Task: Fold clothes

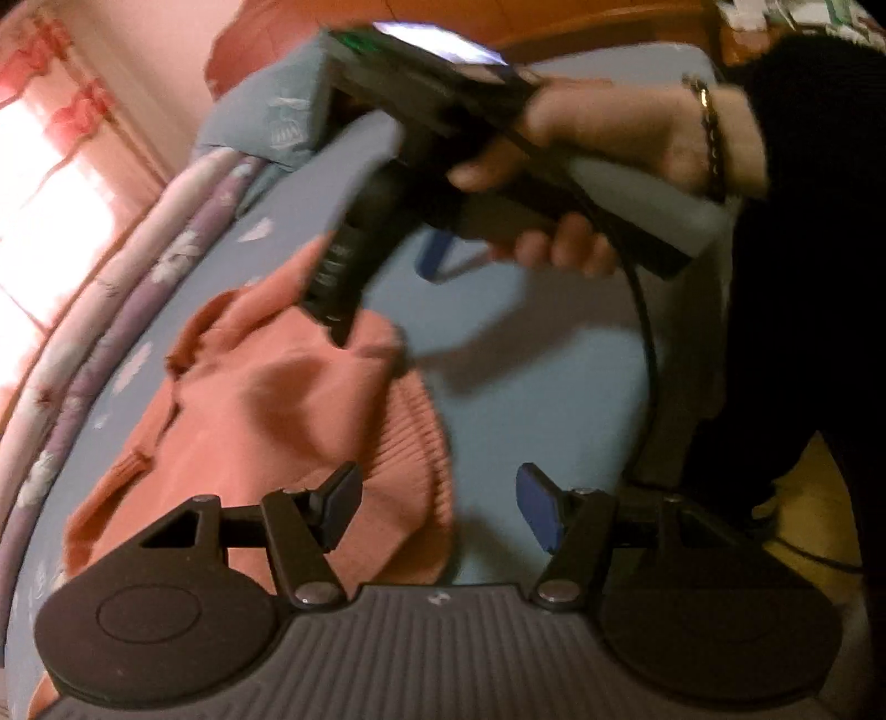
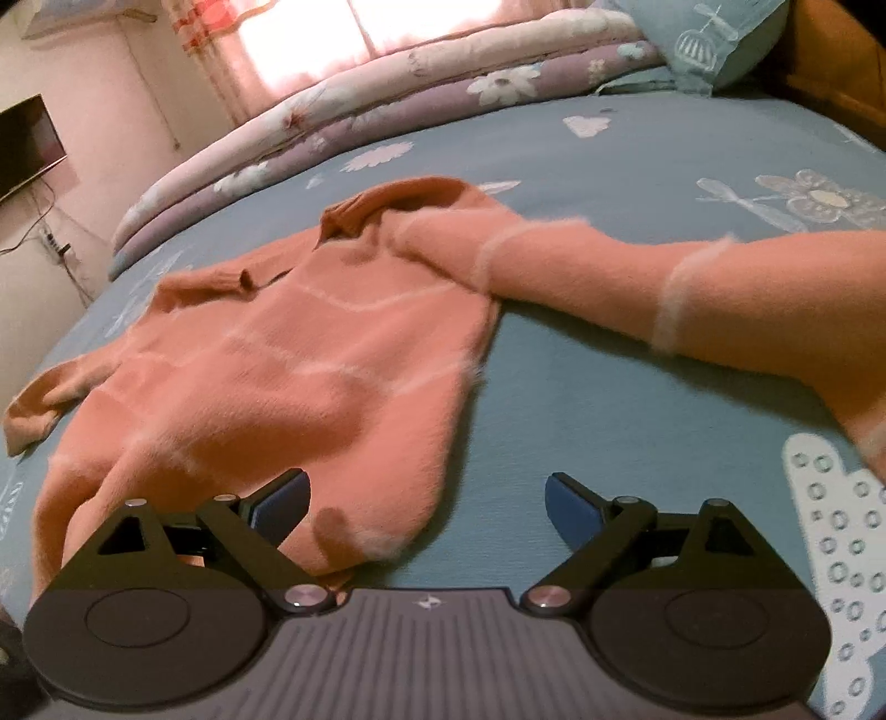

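An orange knit sweater (image 2: 288,360) with pale stripes lies flat on the blue flowered bed sheet (image 2: 609,432). Its collar (image 2: 387,205) points to the far side and one sleeve (image 2: 720,299) stretches out to the right. My right gripper (image 2: 426,501) is open low over the sweater's near corner, its left finger above the knit and its right finger above bare sheet. My left gripper (image 1: 440,509) is open and empty over the edge of the sweater (image 1: 266,421). In the left wrist view a hand (image 1: 609,133) holds the right gripper's handle above the garment.
Rolled purple and pink quilts (image 2: 387,105) run along the bed's far edge, with a teal pillow (image 2: 714,39) by the wooden headboard. A curtained window (image 2: 310,39) and a wall TV (image 2: 27,144) lie beyond. The person's dark clothing (image 1: 803,277) fills the right of the left wrist view.
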The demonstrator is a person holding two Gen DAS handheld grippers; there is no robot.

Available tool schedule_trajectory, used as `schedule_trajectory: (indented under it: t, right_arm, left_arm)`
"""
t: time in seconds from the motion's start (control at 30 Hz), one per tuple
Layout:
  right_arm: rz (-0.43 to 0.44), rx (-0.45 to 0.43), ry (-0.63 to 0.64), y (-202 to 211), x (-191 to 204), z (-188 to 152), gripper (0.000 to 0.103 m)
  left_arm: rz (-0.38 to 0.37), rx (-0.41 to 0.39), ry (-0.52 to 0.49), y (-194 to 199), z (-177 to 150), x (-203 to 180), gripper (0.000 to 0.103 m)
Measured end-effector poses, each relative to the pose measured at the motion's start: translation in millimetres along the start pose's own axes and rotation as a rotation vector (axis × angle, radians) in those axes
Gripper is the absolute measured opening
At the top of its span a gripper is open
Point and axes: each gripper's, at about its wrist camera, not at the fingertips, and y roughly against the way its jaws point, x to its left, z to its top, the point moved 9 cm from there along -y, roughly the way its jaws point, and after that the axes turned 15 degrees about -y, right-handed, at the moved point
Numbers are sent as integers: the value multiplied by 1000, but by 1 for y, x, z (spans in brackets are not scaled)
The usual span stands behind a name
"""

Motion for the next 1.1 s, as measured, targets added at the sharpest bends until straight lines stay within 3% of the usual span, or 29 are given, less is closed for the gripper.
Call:
schedule_trajectory:
  t: [0.17, 0.27, 0.37, 0.47, 0.63, 0.7, 0.9, 1.1]
  right_arm:
    - [5, -24, -62, 9, -13, 8, 96]
    - [-2, -33, -76, 12, -17, 10, 96]
    - [1, -37, -71, 14, -16, 10, 96]
    - [3, -41, -66, 16, -16, 11, 96]
    - [10, -35, -72, 20, -16, 11, 96]
    - [24, -39, -92, 23, -19, 13, 96]
    - [128, 0, -227, 25, -26, 18, 96]
    - [119, 5, -247, 23, -27, 18, 96]
  left_arm:
    - [4, 55, 67, -43, 7, 12, 46]
    - [-3, 79, 132, -57, 2, 25, 47]
    - [-4, 91, 131, -61, 2, 30, 48]
    - [-58, 94, 204, -63, -2, 36, 35]
    - [-100, 89, 278, -60, -9, 46, 24]
    - [-116, 80, 332, -60, -9, 54, 6]
    - [-105, 21, 479, -46, -10, 80, 3]
    - [-42, -25, 545, -29, -14, 111, 0]
